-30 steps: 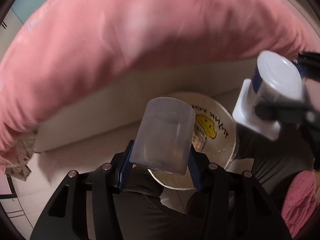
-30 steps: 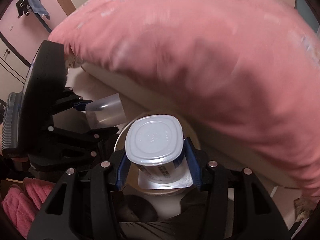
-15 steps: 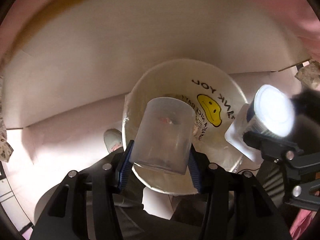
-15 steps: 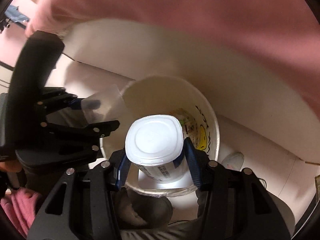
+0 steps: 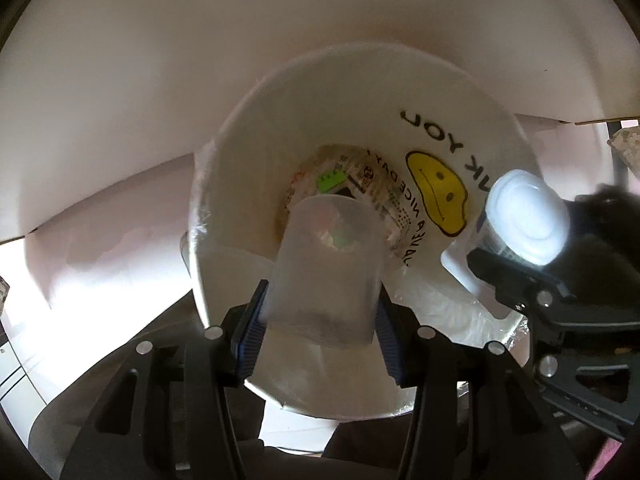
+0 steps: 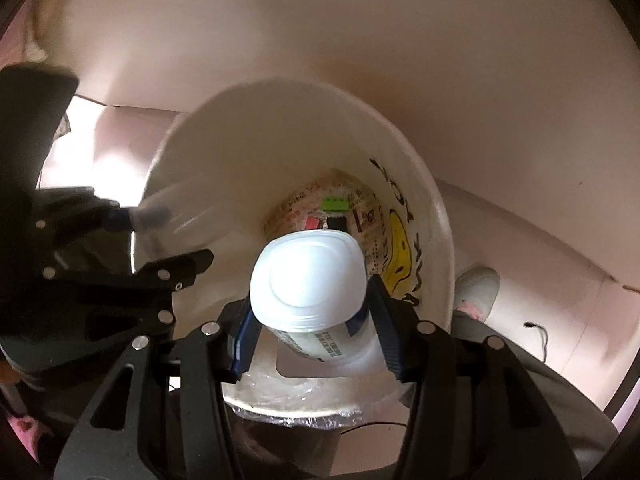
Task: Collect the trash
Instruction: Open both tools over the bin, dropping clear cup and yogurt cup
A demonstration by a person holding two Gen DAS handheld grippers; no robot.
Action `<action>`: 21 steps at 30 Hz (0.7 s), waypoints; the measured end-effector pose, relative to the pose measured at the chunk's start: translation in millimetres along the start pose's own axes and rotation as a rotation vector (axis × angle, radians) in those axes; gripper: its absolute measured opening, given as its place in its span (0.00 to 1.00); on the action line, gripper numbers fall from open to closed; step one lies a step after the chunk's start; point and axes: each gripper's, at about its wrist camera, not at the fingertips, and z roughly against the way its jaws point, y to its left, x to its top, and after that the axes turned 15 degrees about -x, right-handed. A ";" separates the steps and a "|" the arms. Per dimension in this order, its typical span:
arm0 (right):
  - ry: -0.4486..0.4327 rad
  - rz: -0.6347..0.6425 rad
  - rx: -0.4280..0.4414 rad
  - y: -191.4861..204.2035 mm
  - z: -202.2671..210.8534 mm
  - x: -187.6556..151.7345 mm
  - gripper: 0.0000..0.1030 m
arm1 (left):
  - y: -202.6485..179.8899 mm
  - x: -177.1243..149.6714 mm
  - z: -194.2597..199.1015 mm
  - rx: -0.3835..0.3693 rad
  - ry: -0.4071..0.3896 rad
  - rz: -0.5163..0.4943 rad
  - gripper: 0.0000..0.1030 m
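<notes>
The clear cup [image 5: 326, 268] hides part of the printed wrappers [image 5: 352, 178] at the bin's bottom. The bag's lettering [image 5: 440, 132] is cut short, and the right hand-held gripper [image 5: 516, 240] is blurred.

Pale floor [image 6: 520, 240] around the scene – white slipper with pink trim [image 6: 478, 288] at 3 o'clock, thin dark cord [image 6: 538, 332] just past it at 4; speckled cloth edge [image 5: 628, 148] at 2.

I am pointing my left gripper [image 5: 320, 316] down, and its two blue pads are squeezing a clear cup [image 5: 326, 268]. I am pointing my right gripper [image 6: 310, 320] down too, close beside it, squeezing a white tub [image 6: 308, 280] between its pads.
</notes>
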 end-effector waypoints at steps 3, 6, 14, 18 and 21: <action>0.020 -0.022 0.002 0.1 -7.1 12.3 0.51 | 0.8 3.9 -4.1 -0.004 0.009 0.007 0.51; 0.036 -0.036 -0.007 -9.2 -11.9 13.4 0.56 | 1.3 9.1 -8.6 0.009 0.016 0.020 0.59; 0.055 -0.034 -0.003 -11.7 -15.6 9.5 0.58 | 4.6 -1.5 -0.8 0.000 0.017 0.035 0.61; 0.067 -0.026 0.009 -9.4 -3.1 -2.1 0.58 | 5.5 -12.9 10.3 0.047 0.001 0.019 0.65; 0.047 0.001 0.010 -10.0 17.1 -12.8 0.58 | 2.1 -23.7 29.5 0.073 -0.032 -0.008 0.67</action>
